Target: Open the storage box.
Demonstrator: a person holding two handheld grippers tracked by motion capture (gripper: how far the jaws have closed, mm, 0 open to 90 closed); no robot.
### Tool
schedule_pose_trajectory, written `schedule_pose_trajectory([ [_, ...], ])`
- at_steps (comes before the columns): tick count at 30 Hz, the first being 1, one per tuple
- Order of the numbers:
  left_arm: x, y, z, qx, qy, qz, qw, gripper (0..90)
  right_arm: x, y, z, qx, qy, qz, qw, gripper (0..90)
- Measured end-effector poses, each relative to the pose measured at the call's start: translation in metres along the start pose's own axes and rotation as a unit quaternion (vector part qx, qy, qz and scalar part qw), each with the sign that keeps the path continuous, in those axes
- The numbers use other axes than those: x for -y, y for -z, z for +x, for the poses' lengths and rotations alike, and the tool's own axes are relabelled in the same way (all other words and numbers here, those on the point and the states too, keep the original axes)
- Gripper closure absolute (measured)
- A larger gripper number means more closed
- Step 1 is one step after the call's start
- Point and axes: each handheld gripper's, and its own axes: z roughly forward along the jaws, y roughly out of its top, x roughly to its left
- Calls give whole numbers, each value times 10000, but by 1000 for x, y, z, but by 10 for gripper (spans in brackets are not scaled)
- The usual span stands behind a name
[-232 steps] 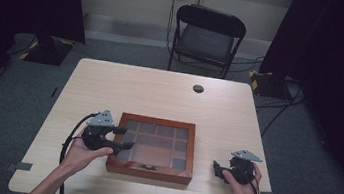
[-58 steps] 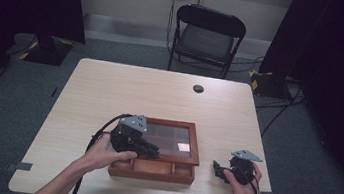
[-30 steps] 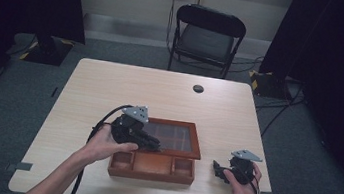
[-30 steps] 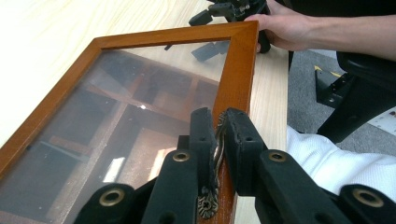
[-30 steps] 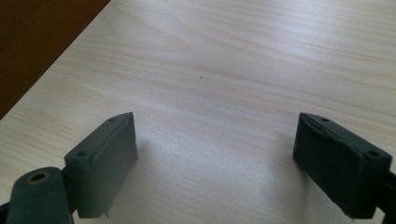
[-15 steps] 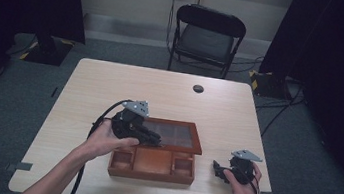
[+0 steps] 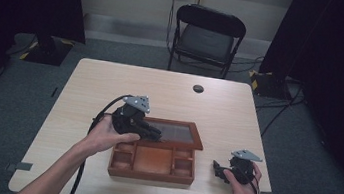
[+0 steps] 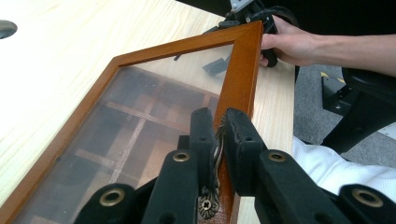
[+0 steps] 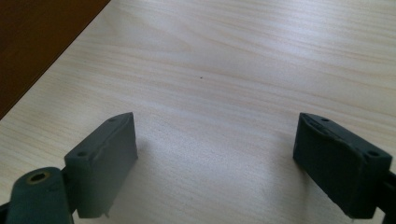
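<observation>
Gripping lid's (image 8: 154,121) front edge handle (image 8: 215,154)

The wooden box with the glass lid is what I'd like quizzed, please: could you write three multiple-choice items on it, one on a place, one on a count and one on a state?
1. Where does the right gripper rest?
A. on the table right of the wooden box
B. inside the box
C. on the chair

2. How many open compartments show along the box's front row in the high view?
A. one
B. three
C. six

3. How is the glass lid?
A. flat shut
B. lifted off, lying on the table
C. raised partway, held by its brass handle

Answers:
1 A, it sits on the table beside the wooden box, jaws wide apart.
2 B, a wide middle one between two small ones.
3 C, the left gripper pinches the brass handle of the tilted glass lid.
</observation>
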Motion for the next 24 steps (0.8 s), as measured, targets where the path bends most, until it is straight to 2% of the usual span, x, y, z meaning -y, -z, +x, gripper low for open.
schedule_pose_trajectory([
  [3,-2,2,2,-8,59,-61,10000,818,0,0,0,0,1,0,10000,126],
  [5,-4,3,3,1,6,-36,10000,818,0,0,0,0,1,0,10000,126],
  [24,-13,7,10,-14,81,-35,10000,820,0,0,0,-3,0,-1,10000,126],
])
